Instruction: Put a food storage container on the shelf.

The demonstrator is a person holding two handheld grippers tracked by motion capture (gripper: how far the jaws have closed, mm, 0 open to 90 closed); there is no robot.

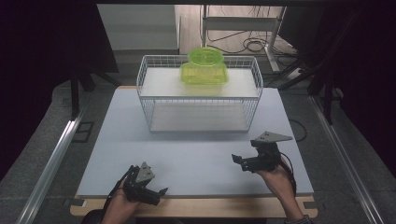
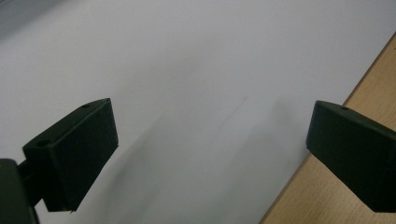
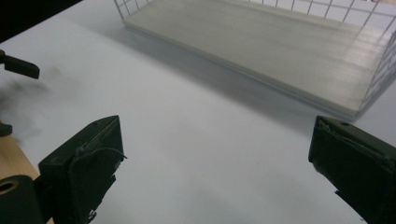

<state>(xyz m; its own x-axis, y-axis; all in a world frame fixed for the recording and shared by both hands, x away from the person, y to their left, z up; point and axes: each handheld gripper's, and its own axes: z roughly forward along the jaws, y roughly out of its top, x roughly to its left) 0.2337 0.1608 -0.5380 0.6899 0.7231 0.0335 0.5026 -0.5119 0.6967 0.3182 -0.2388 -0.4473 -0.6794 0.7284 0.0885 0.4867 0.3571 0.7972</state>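
The translucent green plastic container (image 1: pixel 204 67) sits on the upper shelf of the white wire rack (image 1: pixel 144 100). Nearer the person than the rack, both grippers hover low over the bench (image 1: pixel 196 144) (fingers spread wide, empty): left gripper (image 1: pixel 156 195), right gripper (image 1: pixel 239 161).

White tabletop (image 1: pixel 196 154) on a wooden board (image 1: pixel 210 208); white wire rack (image 1: pixel 199 95) stands on it, well ahead of both grippers; bare surface right under the left gripper (image 1: pixel 152 192) and right gripper (image 1: pixel 239 160).
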